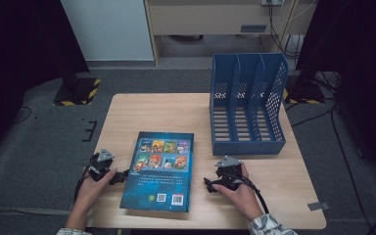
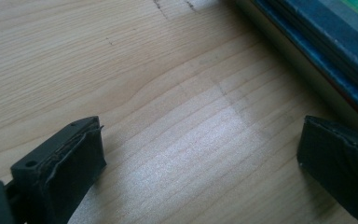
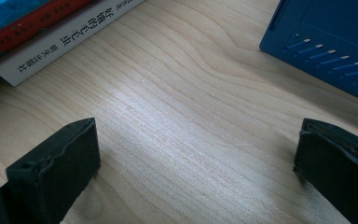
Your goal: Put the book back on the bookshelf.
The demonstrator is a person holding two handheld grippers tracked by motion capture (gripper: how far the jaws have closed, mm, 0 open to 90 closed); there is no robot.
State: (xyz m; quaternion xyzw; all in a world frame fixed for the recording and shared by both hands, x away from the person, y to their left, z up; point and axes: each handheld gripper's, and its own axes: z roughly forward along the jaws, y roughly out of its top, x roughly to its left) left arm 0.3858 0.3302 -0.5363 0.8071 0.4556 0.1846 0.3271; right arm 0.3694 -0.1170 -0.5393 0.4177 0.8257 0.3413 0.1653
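Left tool (image 1: 120, 177) just beside book (image 1: 160, 169)

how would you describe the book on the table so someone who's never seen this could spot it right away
Start at the light wooden table, whose far right part holds a blue three-slot file rack. The book lies flat near the front edge, between the left gripper and right gripper. Its dark blue cover shows eight small colourful pictures.

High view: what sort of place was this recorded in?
Probably a lab or recording room, not a home: a small wooden table on grey carpet, dark stands on hazard-striped bases, loose cables, and a blue file rack beside a book.
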